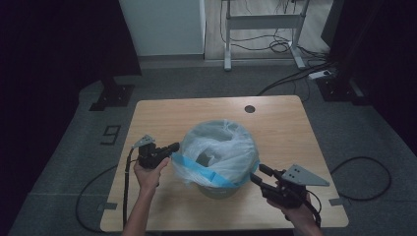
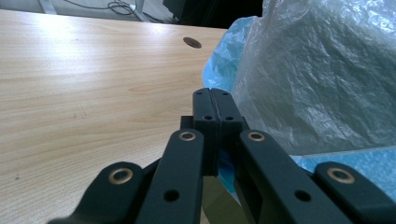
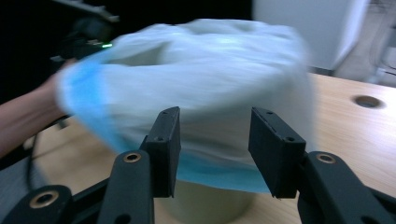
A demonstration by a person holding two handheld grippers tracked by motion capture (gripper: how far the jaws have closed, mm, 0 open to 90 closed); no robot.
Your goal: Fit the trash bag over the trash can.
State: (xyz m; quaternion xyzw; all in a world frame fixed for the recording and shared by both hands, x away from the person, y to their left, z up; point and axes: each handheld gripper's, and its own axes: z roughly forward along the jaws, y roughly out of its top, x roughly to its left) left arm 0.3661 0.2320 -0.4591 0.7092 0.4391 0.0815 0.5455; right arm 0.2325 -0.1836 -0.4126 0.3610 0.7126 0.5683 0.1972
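Where the high view looks down on a light wooden table, a pale bin stands near the middle of it, lined with a clear plastic bag whose blue edge band hangs over the rim on the near side. The left gripper sits at the bag's left side, held in the person's left hand, its tips right at the blue band. The right gripper is at the bin's lower right, held in the right hand, its tips close to the bag's edge; a grey three-cornered plate rides on top of it. A round hole lies in the table's far side.

In the left gripper view, the two black jaws are pressed together, and blue film shows just beneath and behind them, so the left gripper appears clamped on the bag's edge band. The crinkled clear plastic rises to the right, with the bare table to the left.

In the right gripper view, which is blurred, the right gripper has its jaws parted with nothing between the pads. The bag and its blue band lie just beyond them, over the pale bin. The other hand and forearm show at the far left.
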